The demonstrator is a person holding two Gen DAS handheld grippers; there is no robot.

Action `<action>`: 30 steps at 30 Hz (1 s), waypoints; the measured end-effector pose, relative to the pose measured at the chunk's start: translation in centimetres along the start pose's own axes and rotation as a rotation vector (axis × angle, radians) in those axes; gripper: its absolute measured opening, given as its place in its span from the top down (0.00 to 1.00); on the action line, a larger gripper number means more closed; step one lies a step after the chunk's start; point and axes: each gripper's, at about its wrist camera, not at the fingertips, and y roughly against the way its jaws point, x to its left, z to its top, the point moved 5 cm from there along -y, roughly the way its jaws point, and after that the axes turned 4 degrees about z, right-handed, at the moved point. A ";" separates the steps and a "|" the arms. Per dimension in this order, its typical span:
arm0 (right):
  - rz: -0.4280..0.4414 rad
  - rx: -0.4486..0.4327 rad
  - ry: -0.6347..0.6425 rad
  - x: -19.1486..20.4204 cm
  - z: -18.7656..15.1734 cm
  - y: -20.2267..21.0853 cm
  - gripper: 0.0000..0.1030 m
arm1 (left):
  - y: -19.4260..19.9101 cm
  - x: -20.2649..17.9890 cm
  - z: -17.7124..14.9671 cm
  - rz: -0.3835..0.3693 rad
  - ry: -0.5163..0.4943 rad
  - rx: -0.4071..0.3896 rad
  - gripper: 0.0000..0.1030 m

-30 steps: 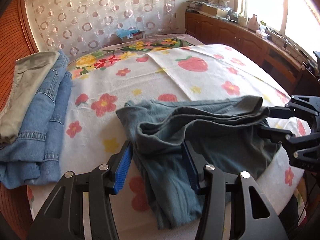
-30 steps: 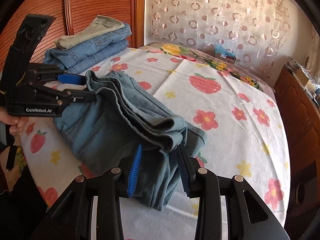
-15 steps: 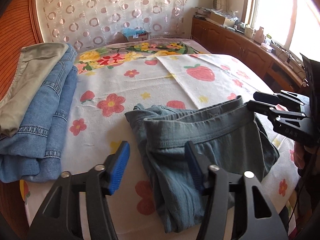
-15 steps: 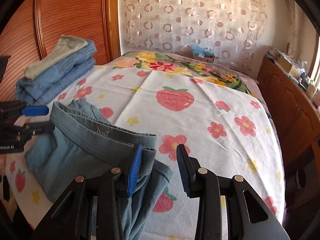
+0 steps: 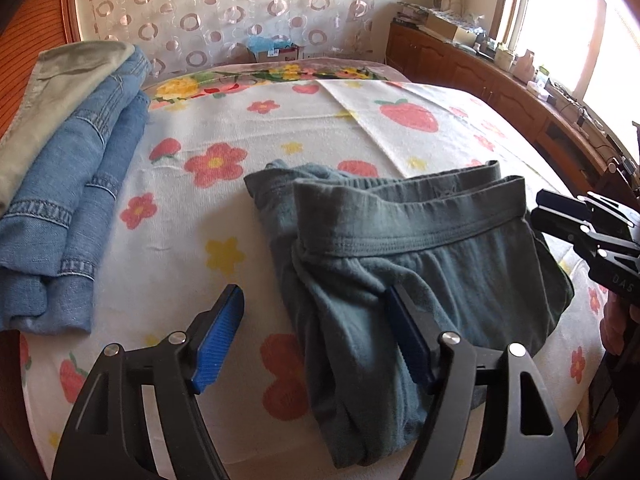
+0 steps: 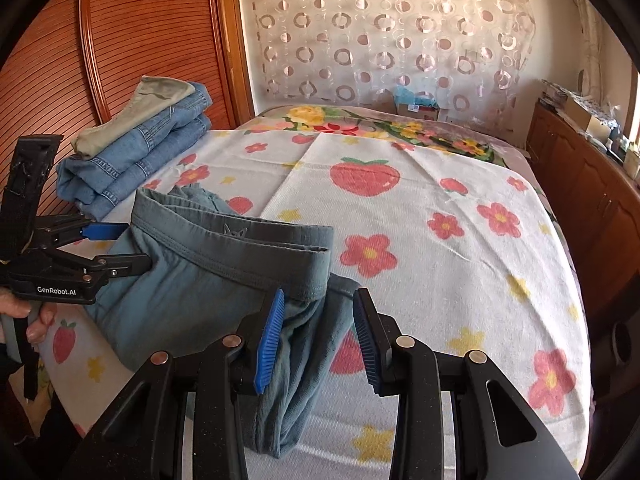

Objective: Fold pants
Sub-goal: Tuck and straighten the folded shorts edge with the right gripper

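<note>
Now the left tool [image 5: 312, 336] is standing released, its jaws having just been opening, with the folded teal pants [image 5: 420, 264] lying slack between them, no longer pinched as a second ago. The right tool [image 6: 318, 340] is likewise gaping loose over the pants' near corner. Both releases are suggesting this fold is set down flat on the flowered bed [image 6: 440, 200], beside the stacked jeans [image 5: 68, 200].

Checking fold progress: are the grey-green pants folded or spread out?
Folded. The pants lie doubled into a compact bundle on the bedsheet, the waistband on top in layers.
</note>
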 end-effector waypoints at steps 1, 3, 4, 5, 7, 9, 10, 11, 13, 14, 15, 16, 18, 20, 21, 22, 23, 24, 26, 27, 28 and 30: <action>0.003 0.000 0.001 0.0 0.1 0.0 0.64 | 0.0 0.0 0.0 -0.004 0.006 -0.004 0.28; 0.019 0.001 0.001 0.0 0.7 -0.4 0.64 | -0.1 0.1 -0.1 -0.013 0.019 -0.003 0.28; 0.029 0.005 -0.001 0.0 1.0 -0.6 0.64 | -0.1 0.1 0.0 -0.016 0.023 -0.003 0.28; 0.035 0.010 -0.005 -0.2 1.3 -0.9 0.65 | -0.1 0.2 -0.1 -0.016 0.023 -0.005 0.28; 0.047 0.023 -0.010 -0.2 2.0 -1.6 0.91 | -0.1 0.1 0.0 -0.013 0.023 -0.009 0.28; 0.069 0.020 -0.004 -0.2 2.7 -1.9 0.94 | -0.1 0.2 0.2 -0.006 0.023 -0.014 0.28; 0.074 0.005 0.000 -0.2 3.3 -1.9 0.95 | 0.1 0.3 0.3 -0.001 0.025 -0.021 0.28; 0.080 -0.012 0.001 -0.3 3.8 -1.8 0.95 | 0.2 0.4 0.4 0.002 0.028 -0.028 0.28; 0.072 -0.032 0.001 -0.6 4.6 -1.8 0.95 | 0.6 0.6 0.5 0.006 0.035 -0.042 0.28; 0.065 -0.031 -0.002 -0.7 4.9 -1.9 0.95 | 0.8 0.8 0.6 0.006 0.038 -0.047 0.28; 0.060 -0.024 -0.001 -0.7 5.0 -2.2 0.95 | 0.9 0.8 0.7 0.006 0.041 -0.052 0.28; 0.048 -0.010 0.003 -0.8 4.8 -2.5 0.95 | 1.0 0.9 0.8 0.007 0.045 -0.057 0.28; 0.021 0.024 0.013 -0.7 4.3 -3.5 0.95 | 1.0 0.9 0.9 0.007 0.046 -0.058 0.28; 0.006 0.048 0.013 -0.8 3.8 -4.1 0.95 | 0.9 0.9 0.9 0.006 0.045 -0.057 0.28; -0.004 0.054 0.014 -0.8 3.7 -4.2 0.95 | 0.9 0.9 0.9 0.006 0.045 -0.056 0.28; -0.002 0.051 0.010 -0.7 3.7 -4.2 0.92 | 0.8 0.9 1.0 0.006 0.045 -0.056 0.28; 0.006 0.048 0.005 -0.5 3.8 -4.1 0.90 | 0.7 0.8 1.0 0.006 0.047 -0.057 0.28; 0.005 0.044 -0.002 -0.5 3.8 -3.8 0.84 | 0.7 0.8 1.0 0.006 0.047 -0.056 0.28; -0.009 0.035 -0.001 -0.4 3.6 -3.0 0.74 | 0.5 0.8 1.1 0.007 0.050 -0.056 0.28; -0.009 0.026 0.003 -0.3 3.5 -2.4 0.71 | 0.4 0.8 1.2 0.007 0.053 -0.056 0.28; -0.004 0.021 0.005 -0.2 3.3 -2.0 0.69 | 0.3 0.8 1.3 0.007 0.055 -0.058 0.28; 0.011 0.025 -0.001 -0.1 2.6 -1.5 0.65 | 0.1 0.9 1.5 0.022 0.056 -0.066 0.28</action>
